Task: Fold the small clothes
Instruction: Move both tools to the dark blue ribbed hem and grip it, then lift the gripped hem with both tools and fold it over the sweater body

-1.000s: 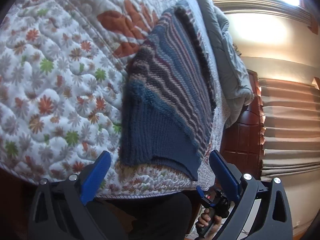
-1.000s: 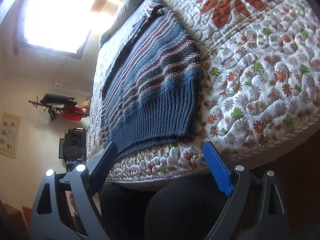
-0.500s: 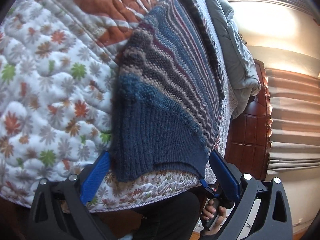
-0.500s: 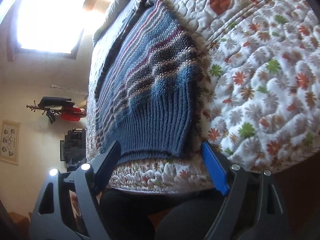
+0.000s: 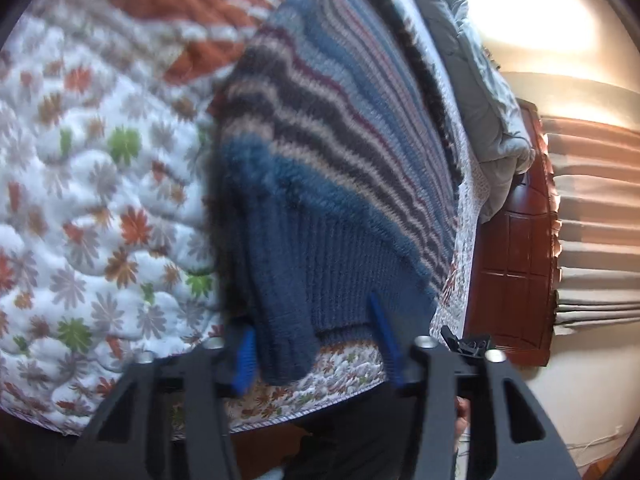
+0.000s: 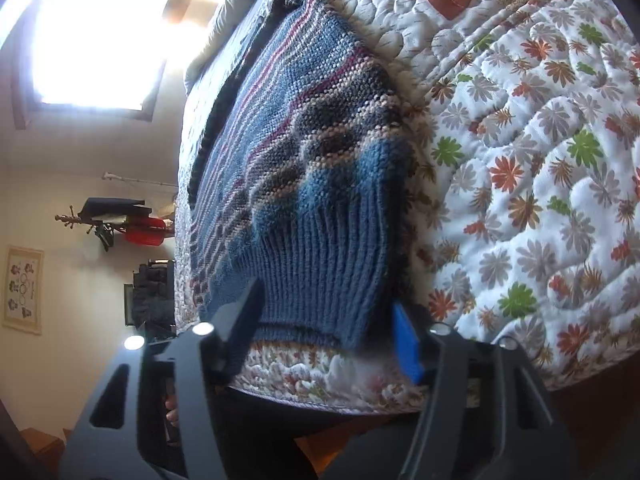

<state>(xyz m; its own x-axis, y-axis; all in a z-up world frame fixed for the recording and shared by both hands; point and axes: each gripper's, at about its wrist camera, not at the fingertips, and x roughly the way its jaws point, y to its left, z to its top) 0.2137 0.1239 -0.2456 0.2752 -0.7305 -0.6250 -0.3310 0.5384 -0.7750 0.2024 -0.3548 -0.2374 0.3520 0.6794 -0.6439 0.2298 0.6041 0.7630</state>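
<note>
A blue knitted sweater (image 5: pixel 328 184) with grey, tan and maroon stripes lies flat on a floral quilt (image 5: pixel 92 200), its ribbed hem at the bed's near edge. It also shows in the right wrist view (image 6: pixel 320 184). My left gripper (image 5: pixel 316 344) is open, its blue-padded fingers straddling the hem's left corner. My right gripper (image 6: pixel 328 332) is open, its fingers straddling the hem's right corner. Neither pair of jaws has closed on the knit.
The quilt (image 6: pixel 540 200) covers the bed, with a grey duvet (image 5: pixel 488 92) bunched at the far end. A dark wooden cabinet (image 5: pixel 512 272) and curtains stand beyond the bed. A bright window (image 6: pixel 96 36) and coat rack (image 6: pixel 112 220) show on the other side.
Both grippers have moved forward to the sweater's hem. Their jaws have narrowed around its two near corners, and the sweater now fills more of each view.
</note>
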